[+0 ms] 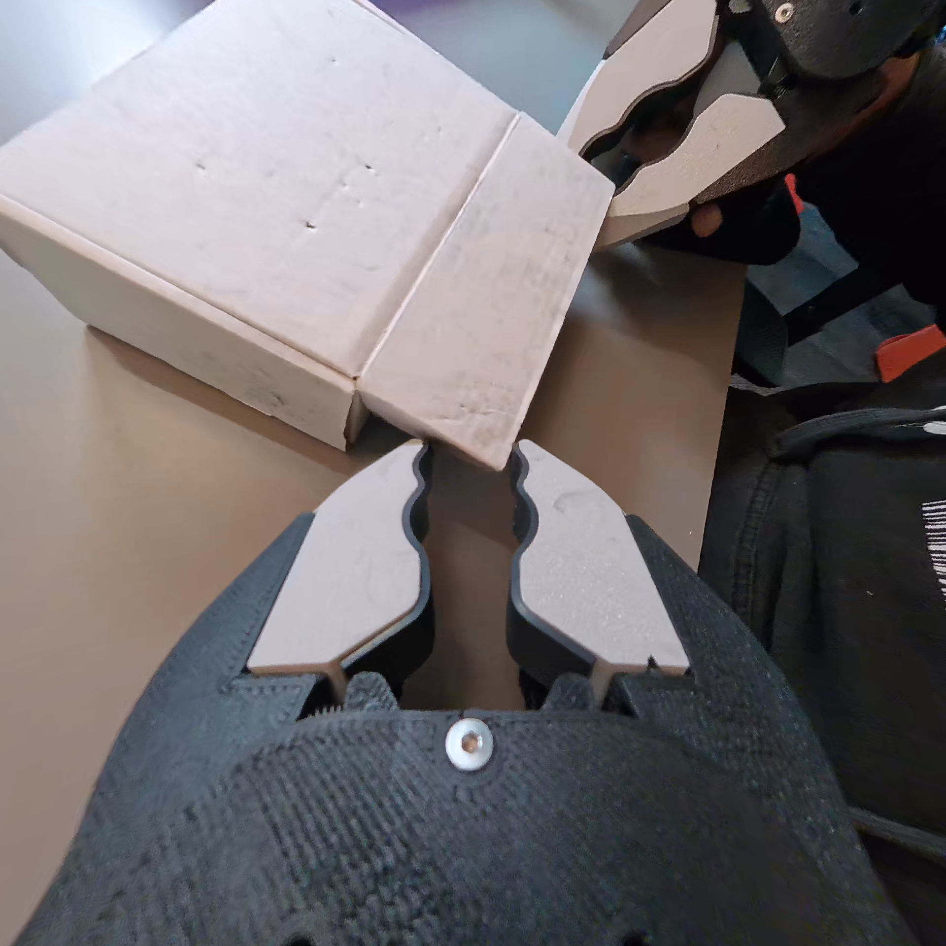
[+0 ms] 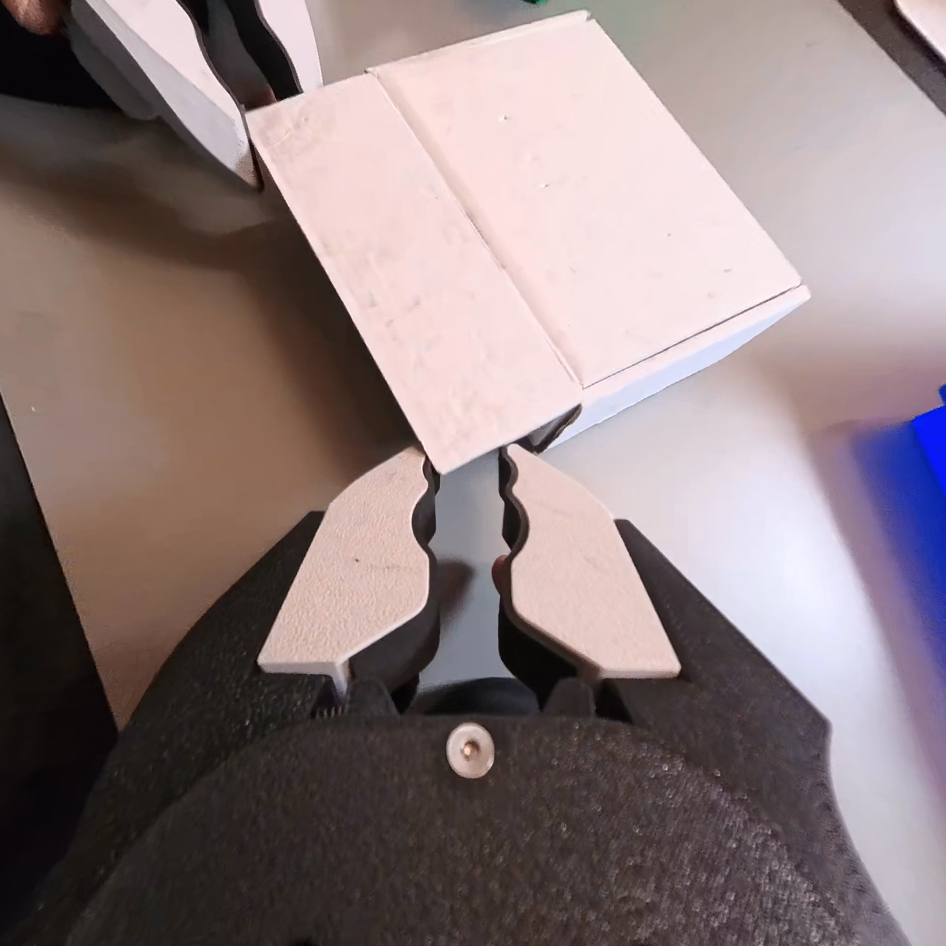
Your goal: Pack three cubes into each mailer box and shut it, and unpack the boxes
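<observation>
**Lifting the front flap, one tool at each corner**

Working the white mailer box on the bench, near its front edge. Lid panel lies flat on the box; the front flap sticks out past the front wall, raised, not tucked. Left tool sits at one flap corner, fingers slightly spread, corner right at the tips, no firm pinch visible. Right tool same at the other corner: narrow gap, flap corner over the tips. Contact on either cannot be confirmed.

Handling guess: thin corrugated card, light, stiff across panels, bends only at creases. Surface matte, scuffed, so decent grip. Take the flap by its free edge near the corners, both sides together, to avoid twisting. Box likely slides if pushed. Cubes not visible; blurred blue thing at right.
</observation>
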